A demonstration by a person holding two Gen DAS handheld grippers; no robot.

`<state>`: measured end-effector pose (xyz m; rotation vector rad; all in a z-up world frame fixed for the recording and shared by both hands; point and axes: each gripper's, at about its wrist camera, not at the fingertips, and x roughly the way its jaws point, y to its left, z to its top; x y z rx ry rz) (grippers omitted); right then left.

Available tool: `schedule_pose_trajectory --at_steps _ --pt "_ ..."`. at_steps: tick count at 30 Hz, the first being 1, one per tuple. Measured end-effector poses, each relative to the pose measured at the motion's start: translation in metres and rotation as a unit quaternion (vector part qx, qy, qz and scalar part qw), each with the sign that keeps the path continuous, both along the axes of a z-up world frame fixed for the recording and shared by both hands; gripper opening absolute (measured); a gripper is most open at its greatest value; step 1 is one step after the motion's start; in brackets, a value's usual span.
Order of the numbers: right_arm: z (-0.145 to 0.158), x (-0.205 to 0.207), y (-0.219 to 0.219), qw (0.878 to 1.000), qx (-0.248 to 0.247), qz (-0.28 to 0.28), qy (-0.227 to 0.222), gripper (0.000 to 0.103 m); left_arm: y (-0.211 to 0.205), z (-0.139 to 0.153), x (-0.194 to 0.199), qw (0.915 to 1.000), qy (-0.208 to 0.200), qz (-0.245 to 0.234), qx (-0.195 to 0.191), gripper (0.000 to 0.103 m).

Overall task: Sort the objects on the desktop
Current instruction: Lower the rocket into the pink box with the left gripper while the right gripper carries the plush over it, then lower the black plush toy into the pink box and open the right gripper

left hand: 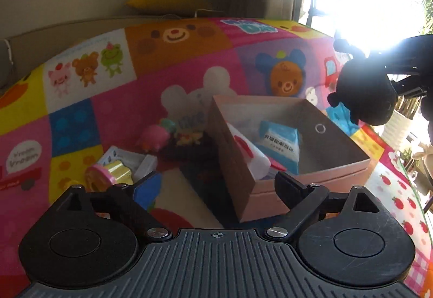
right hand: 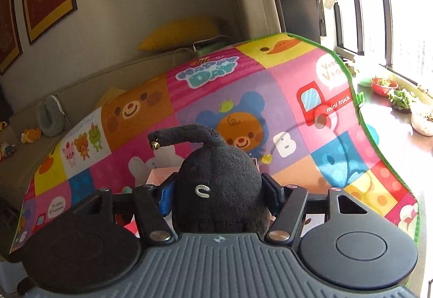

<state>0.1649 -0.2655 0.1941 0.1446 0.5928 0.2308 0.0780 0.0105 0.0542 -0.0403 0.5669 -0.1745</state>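
A pink-brown cardboard box (left hand: 311, 176) sits on the colourful play mat (left hand: 108, 113); it holds a blue tissue pack (left hand: 281, 141) and a white-and-red pack (left hand: 249, 151). My left gripper (left hand: 216, 187) is open and empty, low in front of the box's near corner. My right gripper (right hand: 216, 192) is shut on a black plush toy (right hand: 216, 184) with a tail and a small bell. In the left wrist view the plush (left hand: 362, 92) hangs above and to the right of the box.
Left of the box lie a pink plush (left hand: 154, 136), a small dark toy with flowers (left hand: 189, 143), a yellow-pink tape roll (left hand: 108, 176) and a white tray (left hand: 135, 159). A sofa with a yellow cushion (right hand: 181, 32) is behind the mat. Windows and plants are on the right.
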Motion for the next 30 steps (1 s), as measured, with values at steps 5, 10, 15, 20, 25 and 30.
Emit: schedule_pose_trajectory --at_steps 5,10,15,20,25,30 --pt "-0.043 0.024 0.02 0.998 -0.025 0.003 0.061 0.069 0.016 -0.021 -0.025 0.9994 0.022 -0.015 0.024 0.097" --pt "-0.039 0.01 0.031 0.998 -0.04 0.007 0.044 0.069 0.035 -0.037 -0.034 0.9994 0.034 -0.004 0.001 0.099" --pt "-0.036 0.009 0.076 0.995 -0.079 0.052 0.038 0.049 0.041 -0.047 -0.039 0.9988 0.038 -0.002 -0.032 0.099" --pt "-0.06 0.059 0.108 0.991 -0.07 0.032 0.107 0.041 0.043 -0.046 -0.044 0.9989 0.02 -0.006 -0.042 0.099" --pt "-0.092 0.084 0.122 0.975 -0.176 0.025 0.135 0.041 0.047 -0.046 -0.046 0.9982 0.015 -0.006 -0.059 0.1" --pt "-0.092 0.073 0.107 0.959 -0.256 0.011 0.118 0.043 0.052 -0.049 -0.042 0.9967 0.024 -0.007 -0.077 0.1"
